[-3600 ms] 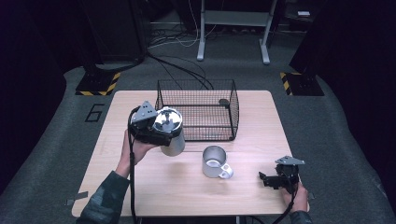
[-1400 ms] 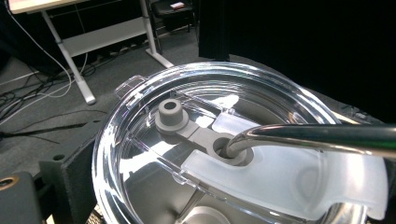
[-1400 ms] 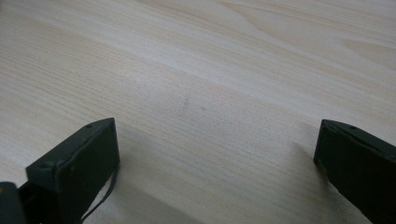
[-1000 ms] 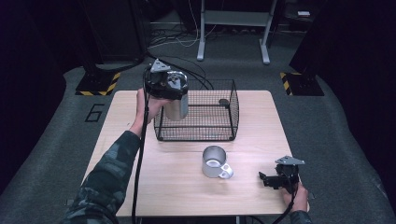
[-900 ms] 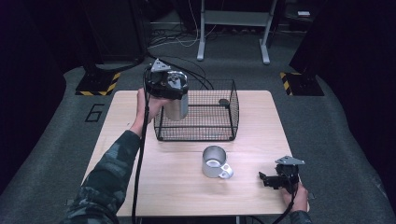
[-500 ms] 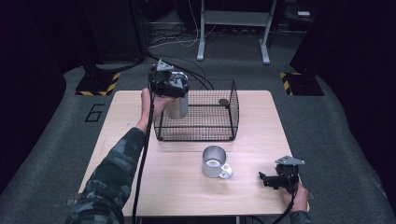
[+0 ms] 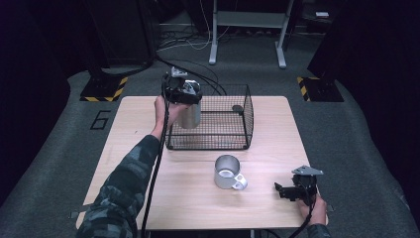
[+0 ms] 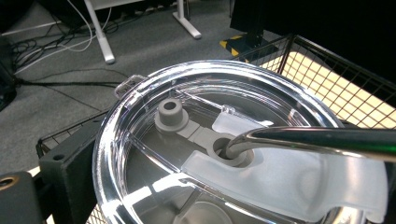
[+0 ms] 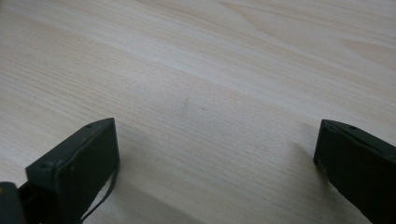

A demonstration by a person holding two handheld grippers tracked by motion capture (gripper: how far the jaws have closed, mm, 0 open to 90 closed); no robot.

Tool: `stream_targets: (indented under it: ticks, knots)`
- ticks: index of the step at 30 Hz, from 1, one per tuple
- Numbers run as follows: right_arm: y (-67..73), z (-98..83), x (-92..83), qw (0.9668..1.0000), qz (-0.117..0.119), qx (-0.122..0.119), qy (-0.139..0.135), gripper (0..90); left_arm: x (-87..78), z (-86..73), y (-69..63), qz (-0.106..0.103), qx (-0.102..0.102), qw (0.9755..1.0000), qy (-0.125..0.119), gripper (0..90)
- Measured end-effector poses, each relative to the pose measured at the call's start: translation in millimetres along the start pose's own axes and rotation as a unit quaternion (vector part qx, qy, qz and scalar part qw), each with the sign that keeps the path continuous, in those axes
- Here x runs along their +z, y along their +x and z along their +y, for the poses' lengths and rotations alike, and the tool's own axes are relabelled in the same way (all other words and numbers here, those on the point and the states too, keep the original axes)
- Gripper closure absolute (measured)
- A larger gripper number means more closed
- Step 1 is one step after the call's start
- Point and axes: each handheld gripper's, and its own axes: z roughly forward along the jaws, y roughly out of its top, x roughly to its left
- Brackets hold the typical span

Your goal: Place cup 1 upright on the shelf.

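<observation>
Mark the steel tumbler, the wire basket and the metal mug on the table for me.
steel tumbler [image 7: 189, 115], high view, on its steel side wall below the left hand-held gripper.
wire basket [image 7: 208, 148], high view, on its near bottom rim.
metal mug [image 7: 226, 173], high view, on its outer wall beside the handle.

Dim room, grey carpet floor [image 7: 366, 148], what looks like a metal stand [image 7: 247, 29] behind.

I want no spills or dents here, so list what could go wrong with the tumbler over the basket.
1. The left gripper holds the tumbler right at the basket corner; lowered carelessly, its base may catch the wire rim and tip.
2. A metal straw sticks out through the clear lid; it could snag the mesh or slide out.
3. The grip looks high, near the lid, so the tumbler may slip or swing.
</observation>
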Motion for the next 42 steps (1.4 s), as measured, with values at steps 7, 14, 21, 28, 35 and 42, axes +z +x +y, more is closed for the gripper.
stream_targets:
  ticks: [7,14,21,28,35,42]
  knots:
    - [0.0,0.0,0.0,1.0,-0.001,0.0,0.001,0.0,7.1,-4.4,3.6,0.007,-0.01,0.9999,0.005,3.8]
    - [-0.1,-0.1,-0.1,1.0,0.0,-0.001,0.001,0.0,14.1,-9.3,4.9,0.012,-0.012,0.9997,0.016,3.8]
    - [-0.1,-0.1,-0.1,1.0,0.0,-0.001,0.001,0.0,19.3,-11.2,5.9,0.016,-0.014,0.9996,0.019,3.8]
    - [0.0,-0.1,-0.1,1.0,0.0,-0.001,0.002,0.0,25.8,-14.2,6.9,0.018,-0.019,0.9993,0.025,3.8]
    - [0.0,0.0,-0.1,1.0,0.0,-0.001,0.002,0.0,31.5,-17.3,8.4,0.022,-0.02,0.9989,0.037,3.8]
    - [0.0,0.0,-0.1,1.0,0.0,-0.001,0.002,0.0,38.1,-21.9,9.0,0.024,-0.024,0.9984,0.045,3.7]
